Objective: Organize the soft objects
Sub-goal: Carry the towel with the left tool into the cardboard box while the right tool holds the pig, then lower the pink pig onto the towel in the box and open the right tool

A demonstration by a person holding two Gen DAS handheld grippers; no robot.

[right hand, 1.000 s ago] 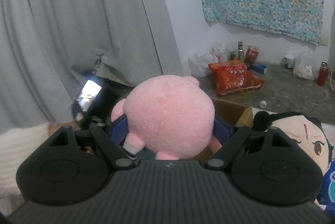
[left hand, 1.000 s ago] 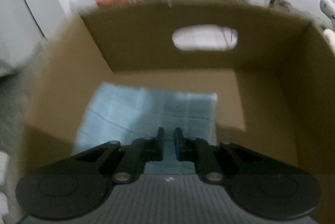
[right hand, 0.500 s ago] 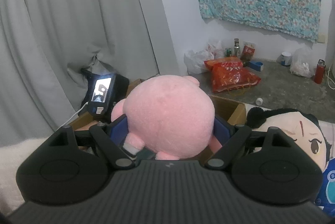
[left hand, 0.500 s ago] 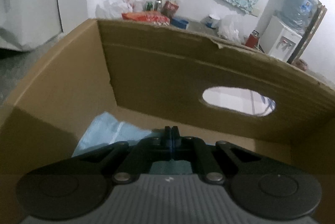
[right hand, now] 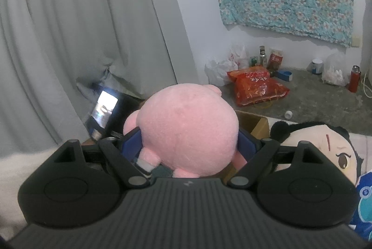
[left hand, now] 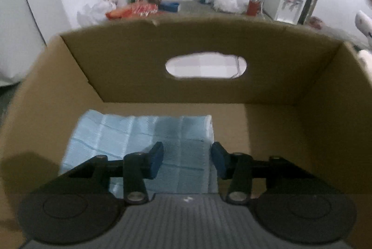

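Note:
In the left wrist view, a folded light blue cloth lies flat on the floor of an open cardboard box. My left gripper is open and empty, held just above the cloth's near right part inside the box. In the right wrist view, my right gripper is shut on a round pink plush toy and holds it up in the air. A corner of the cardboard box shows just behind the plush.
A black-haired plush doll lies at the right beside the box. A black device with a lit screen stands by the grey curtain. Bags, bottles and a red snack bag sit on the floor by the far wall.
My left gripper was shut half a second ago and has opened above the blue cloth, with the view dipping back into the box. The right gripper with the pink plush has barely moved.

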